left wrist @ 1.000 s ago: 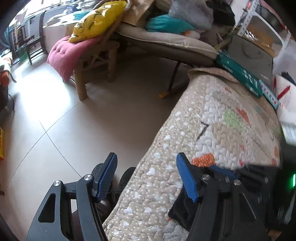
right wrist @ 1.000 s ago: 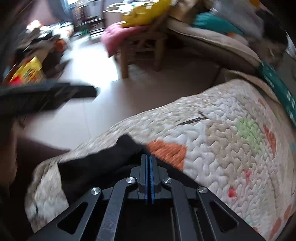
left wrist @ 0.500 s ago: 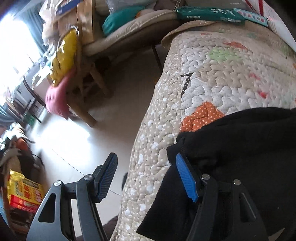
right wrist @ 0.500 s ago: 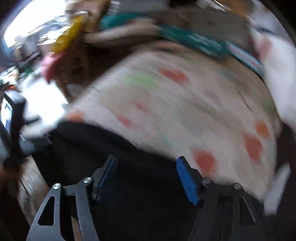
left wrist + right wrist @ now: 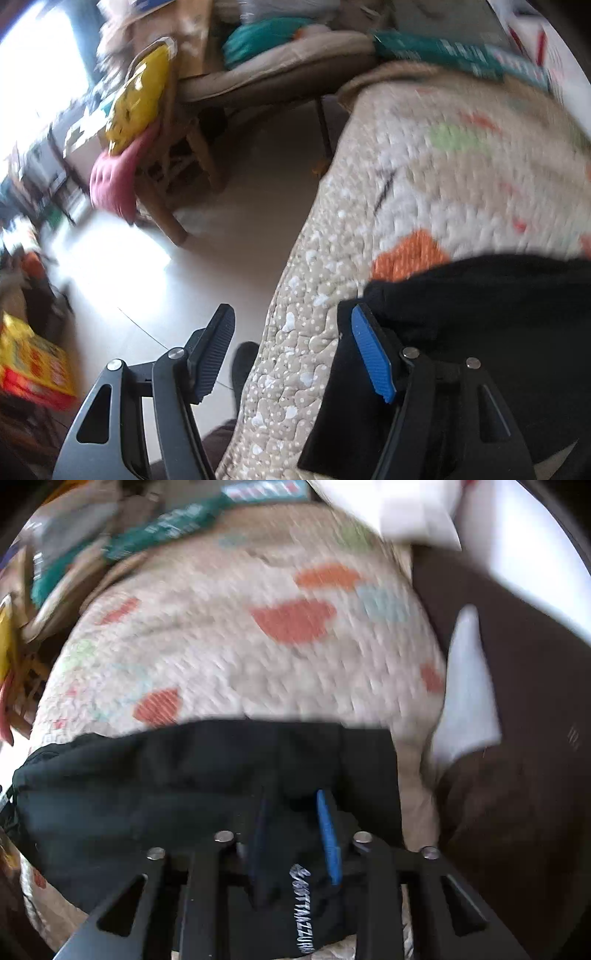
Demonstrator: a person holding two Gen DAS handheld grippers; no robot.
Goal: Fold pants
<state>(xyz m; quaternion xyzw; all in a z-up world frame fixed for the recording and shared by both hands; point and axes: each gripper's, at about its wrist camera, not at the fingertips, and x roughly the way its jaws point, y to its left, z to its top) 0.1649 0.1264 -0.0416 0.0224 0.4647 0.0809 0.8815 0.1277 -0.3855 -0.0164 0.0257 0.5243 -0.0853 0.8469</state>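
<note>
- Left wrist view: we see our left gripper (image 5: 293,354) spread wide with nothing between its fingers. Its right-hand finger rests at the near corner of the black pants (image 5: 480,332); the other finger hangs out over the tiled floor (image 5: 229,229), past the edge of the quilted cover (image 5: 424,177).
- From this side the pants lie on the near part of the quilt, in what looks like a compact, stacked shape with a straight far edge. We judge that at least one fold is already made, though the blur keeps us from counting layers.
- Only this view shows the room to the left: a wooden chair (image 5: 184,192) with a yellow cushion (image 5: 138,98) and a pink cushion (image 5: 110,177), all well apart from the work.
- Right wrist view: our right gripper (image 5: 295,834) has its fingers drawn near each other, with a narrow gap between them and a bunch of black cloth in that gap. Whether they truly pinch it, we cannot tell.
- Only this view shows the pants' full width across the quilt, the white lettering (image 5: 303,908) on the cloth near the gripper, and the dark brown surface (image 5: 517,794) to the right.
- What seems left to us: a final fold or a smoothing, then letting go.
</note>
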